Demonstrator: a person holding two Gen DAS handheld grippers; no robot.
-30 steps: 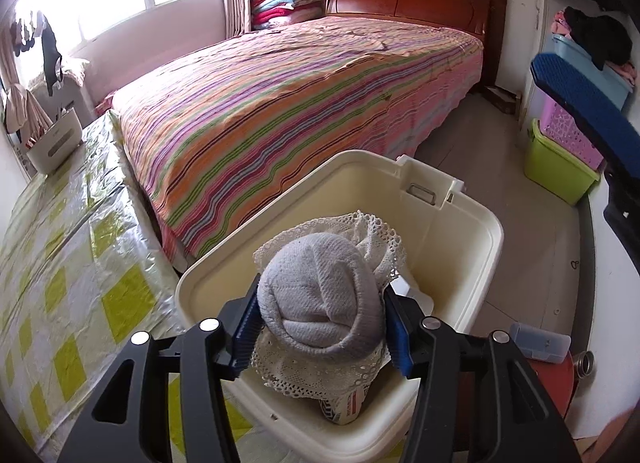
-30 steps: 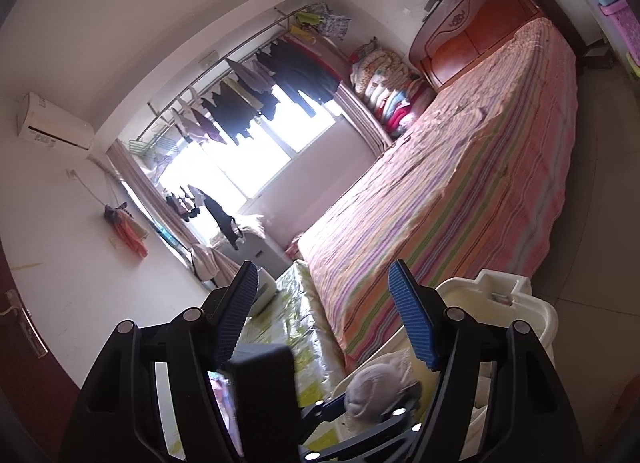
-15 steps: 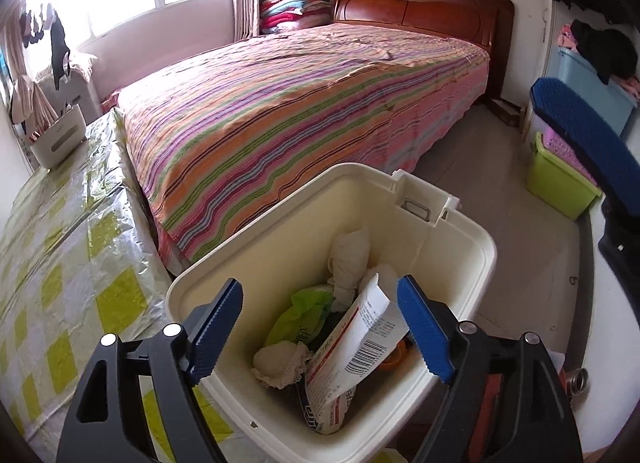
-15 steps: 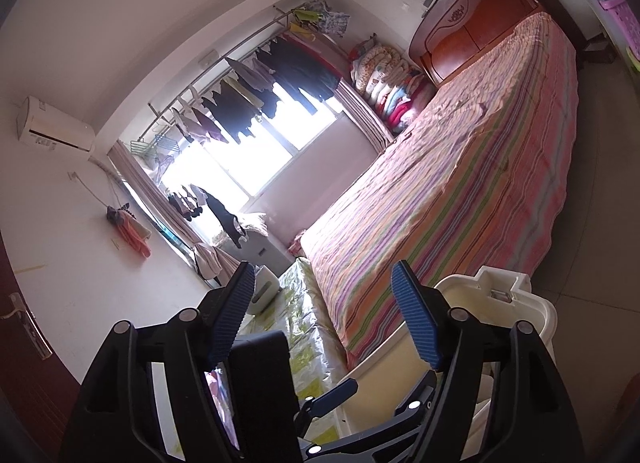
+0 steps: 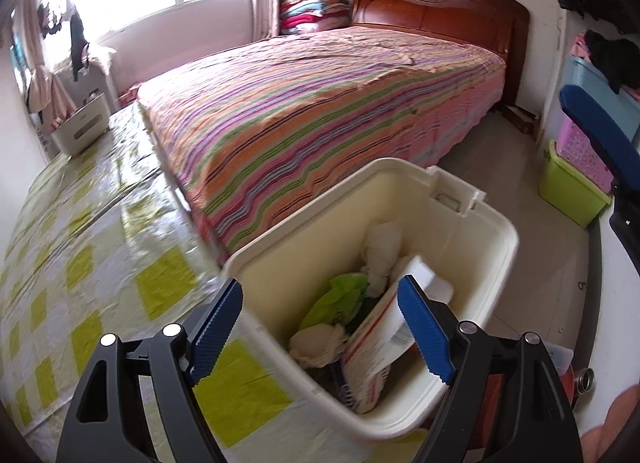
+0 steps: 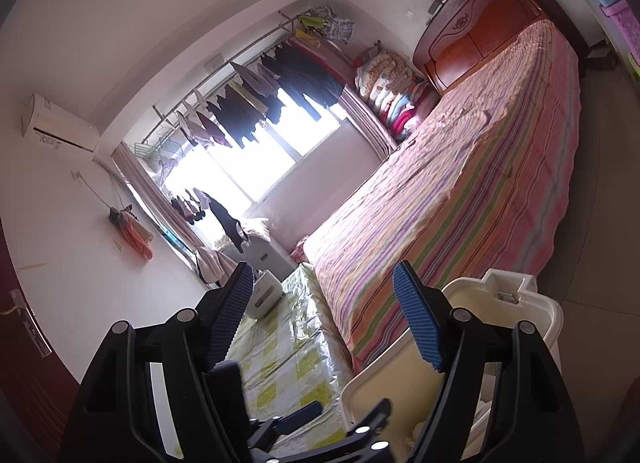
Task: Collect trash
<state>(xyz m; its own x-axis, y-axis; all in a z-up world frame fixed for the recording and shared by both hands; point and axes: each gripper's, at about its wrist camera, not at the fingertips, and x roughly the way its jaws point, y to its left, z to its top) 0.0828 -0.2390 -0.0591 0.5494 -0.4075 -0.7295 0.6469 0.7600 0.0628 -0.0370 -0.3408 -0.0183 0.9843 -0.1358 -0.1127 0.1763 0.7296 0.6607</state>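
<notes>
A cream plastic bin (image 5: 320,231) stands open beside the table, also seen at the lower right of the right wrist view (image 6: 520,303). Inside lie a whitish lace-edged cloth bundle (image 5: 316,347), a green wrapper (image 5: 332,303), a striped paper packet (image 5: 380,347) and crumpled white tissue (image 5: 380,247). My left gripper (image 5: 319,287) hangs open over the bin's near left rim with nothing between its blue pads. My right gripper (image 6: 323,269) is open and empty, held higher and pointing across the room. One of its fingers (image 5: 596,139) shows at the right edge of the left wrist view.
A table with a yellow-checked plastic cover (image 5: 100,263) runs along the left, with a white basket (image 5: 80,131) at its far end. The striped bed (image 5: 320,103) fills the middle. Green and pink crates (image 5: 572,191) stand by the right wall. Tiled floor lies between bed and crates.
The left jaws opened and the cloth bundle they held dropped into the bin. The left gripper then shifted left toward the table. The right gripper barely moved.
</notes>
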